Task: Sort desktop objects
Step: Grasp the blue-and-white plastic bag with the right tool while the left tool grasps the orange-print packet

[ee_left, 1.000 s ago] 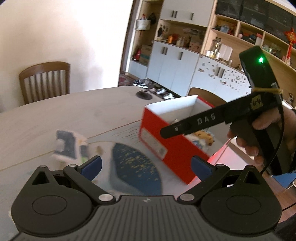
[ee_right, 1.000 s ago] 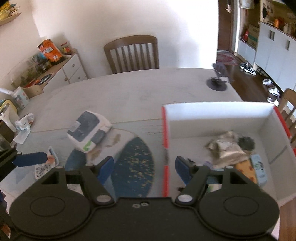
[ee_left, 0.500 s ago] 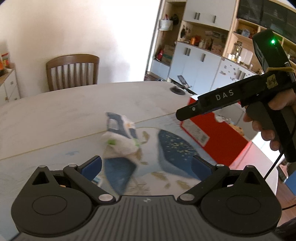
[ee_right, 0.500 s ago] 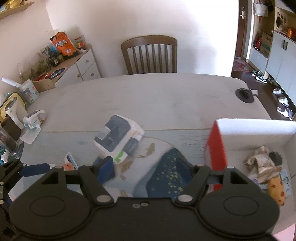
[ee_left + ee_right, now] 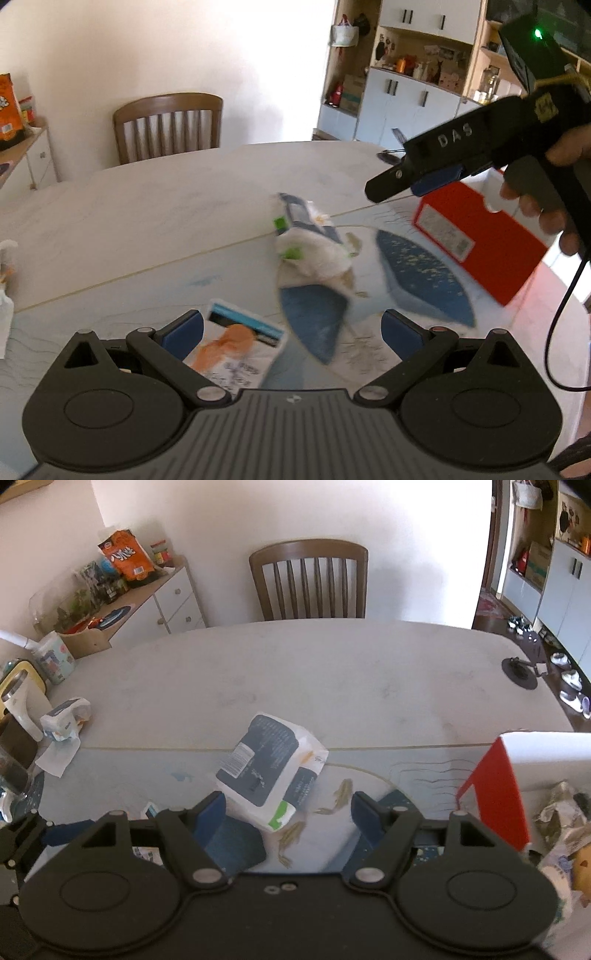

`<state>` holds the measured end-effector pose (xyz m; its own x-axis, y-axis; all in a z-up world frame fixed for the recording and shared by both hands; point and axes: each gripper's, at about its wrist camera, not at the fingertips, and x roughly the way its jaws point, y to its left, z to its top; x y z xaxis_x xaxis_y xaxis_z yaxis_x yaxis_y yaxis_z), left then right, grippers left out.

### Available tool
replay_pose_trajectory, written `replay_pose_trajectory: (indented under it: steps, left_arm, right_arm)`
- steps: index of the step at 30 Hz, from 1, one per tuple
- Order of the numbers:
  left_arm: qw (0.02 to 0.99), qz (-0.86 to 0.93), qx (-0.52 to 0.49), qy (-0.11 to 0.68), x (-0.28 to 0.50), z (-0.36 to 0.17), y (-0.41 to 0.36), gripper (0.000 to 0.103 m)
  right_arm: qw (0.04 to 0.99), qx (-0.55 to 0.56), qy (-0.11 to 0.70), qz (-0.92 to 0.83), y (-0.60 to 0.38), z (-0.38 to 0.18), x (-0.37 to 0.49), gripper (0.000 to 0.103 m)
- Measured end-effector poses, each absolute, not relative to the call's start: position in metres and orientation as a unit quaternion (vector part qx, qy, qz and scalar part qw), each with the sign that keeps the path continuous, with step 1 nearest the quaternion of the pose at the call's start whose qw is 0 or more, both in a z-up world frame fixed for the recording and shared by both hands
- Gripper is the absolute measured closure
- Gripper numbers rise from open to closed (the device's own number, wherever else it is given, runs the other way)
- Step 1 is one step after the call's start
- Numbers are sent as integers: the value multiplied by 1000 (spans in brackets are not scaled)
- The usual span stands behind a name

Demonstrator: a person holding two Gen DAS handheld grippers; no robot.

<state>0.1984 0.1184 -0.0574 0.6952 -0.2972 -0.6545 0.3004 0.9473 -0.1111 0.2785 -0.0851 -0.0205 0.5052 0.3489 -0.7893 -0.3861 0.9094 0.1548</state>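
A white and navy tissue pack [image 5: 269,768] lies on the table mat, just ahead of my right gripper [image 5: 288,812], which is open and holds nothing. The same tissue pack [image 5: 310,247] shows blurred in the left wrist view, beyond my left gripper [image 5: 291,328], also open with nothing in it. A small flat packet with an orange picture [image 5: 236,347] lies under the left gripper's left finger. The red box [image 5: 495,790] with a white inside stands at the right and holds several wrappers [image 5: 561,812]. A hand carries the right gripper [image 5: 406,181] above the red box [image 5: 480,236].
A wooden chair [image 5: 310,579] stands behind the table. A second tissue pack [image 5: 64,720] and a cup [image 5: 51,657] sit at the left edge, a black phone stand [image 5: 519,668] at the far right. The mat [image 5: 424,273] has dark blue patches.
Both grippers have swung left, away from the red box and toward the tissue pack. The box has slid to the right edge of both views. The small orange packet has come into the left view.
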Motion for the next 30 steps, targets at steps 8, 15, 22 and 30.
replay_pose_trajectory:
  steps: [8, 15, 22, 30]
  left_arm:
    - [915, -165, 8, 367, 218, -80, 135, 0]
    - [906, -186, 15, 379, 231, -98, 137, 0]
    - [905, -186, 26, 382, 241, -111, 137, 0]
    - [905, -192, 35, 377, 244, -117, 137, 0]
  right_arm:
    - [869, -31, 451, 199, -54, -27, 299, 28]
    - [863, -19, 474, 176, -33, -46, 319, 28]
    - [858, -38, 484, 167, -19, -62, 327, 28]
    - [855, -63, 496, 141, -12, -82, 336, 28]
